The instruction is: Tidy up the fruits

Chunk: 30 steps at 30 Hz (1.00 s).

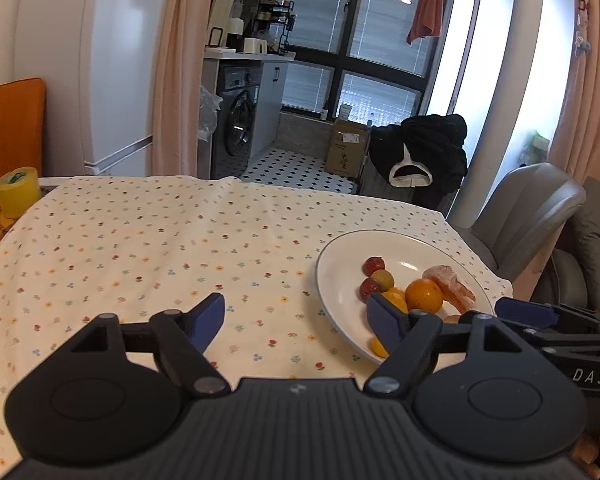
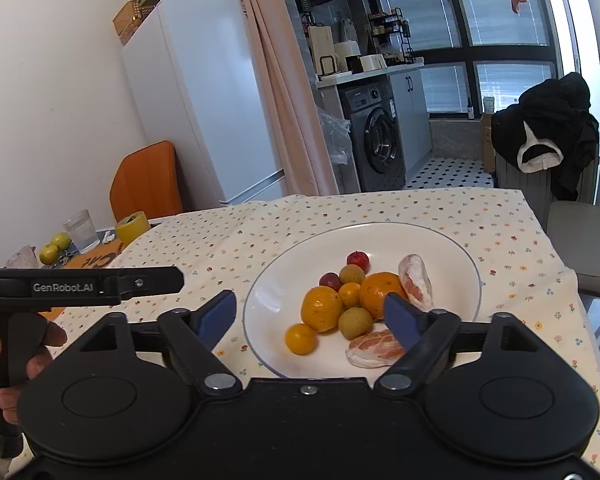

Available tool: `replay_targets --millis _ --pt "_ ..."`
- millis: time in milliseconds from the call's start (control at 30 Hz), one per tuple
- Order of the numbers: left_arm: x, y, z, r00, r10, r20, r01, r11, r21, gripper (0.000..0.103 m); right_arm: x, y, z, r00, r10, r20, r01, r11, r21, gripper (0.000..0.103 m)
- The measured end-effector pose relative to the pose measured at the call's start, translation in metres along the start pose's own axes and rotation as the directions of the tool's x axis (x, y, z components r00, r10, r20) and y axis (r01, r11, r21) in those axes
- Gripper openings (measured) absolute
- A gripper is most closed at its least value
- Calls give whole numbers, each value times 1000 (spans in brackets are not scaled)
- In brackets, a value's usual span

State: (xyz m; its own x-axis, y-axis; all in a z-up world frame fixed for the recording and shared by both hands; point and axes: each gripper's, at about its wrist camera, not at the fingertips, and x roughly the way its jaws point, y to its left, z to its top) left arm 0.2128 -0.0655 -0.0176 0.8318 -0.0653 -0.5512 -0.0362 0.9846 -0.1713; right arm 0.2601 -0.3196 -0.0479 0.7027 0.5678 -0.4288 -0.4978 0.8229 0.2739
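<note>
A white plate [image 2: 452, 252] [image 1: 340, 264] on the flowered tablecloth holds a heap of fruit: two oranges [image 2: 380, 294] [image 2: 321, 308] [image 1: 423, 295], small yellow-green and red fruits [image 2: 358, 259], a small yellow one [image 2: 301, 339] and two peeled citrus pieces [image 2: 415, 280] [image 2: 374, 348] [image 1: 450, 282]. My right gripper [image 2: 311, 312] hovers open over the plate's near edge, nothing between its fingers. My left gripper [image 1: 298, 314] is open over the cloth left of the plate, its right finger [image 1: 384, 318] above the rim. The right gripper [image 1: 540, 316] shows at the right edge.
At the table's far left stand a yellow tape roll [image 2: 131, 226] [image 1: 18, 191], a glass of water [image 2: 81, 232] and two green fruits [image 2: 55, 248]. An orange chair [image 2: 148, 180] and a grey chair [image 1: 528, 216] flank the table. A hand [image 2: 4, 360] holds the left gripper [image 2: 80, 282].
</note>
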Motion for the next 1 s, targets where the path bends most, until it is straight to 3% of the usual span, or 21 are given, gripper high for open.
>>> replay_targets --millis 333,633,1000 --pt "-29 14 -7 1000 23 11 -23 1000 -19 82 -17 19 5 1000 -11 -6 11 1000 -23 103" --pt "-55 25 -13 1000 2 4 -1 999 -33 89 -31 36 7 1000 -20 -15 20 999 -42 103" --pt "-92 38 -22 998 58 12 -58 997 -51 93 -46 62 0 999 -7 -34 5 998 -65 103"
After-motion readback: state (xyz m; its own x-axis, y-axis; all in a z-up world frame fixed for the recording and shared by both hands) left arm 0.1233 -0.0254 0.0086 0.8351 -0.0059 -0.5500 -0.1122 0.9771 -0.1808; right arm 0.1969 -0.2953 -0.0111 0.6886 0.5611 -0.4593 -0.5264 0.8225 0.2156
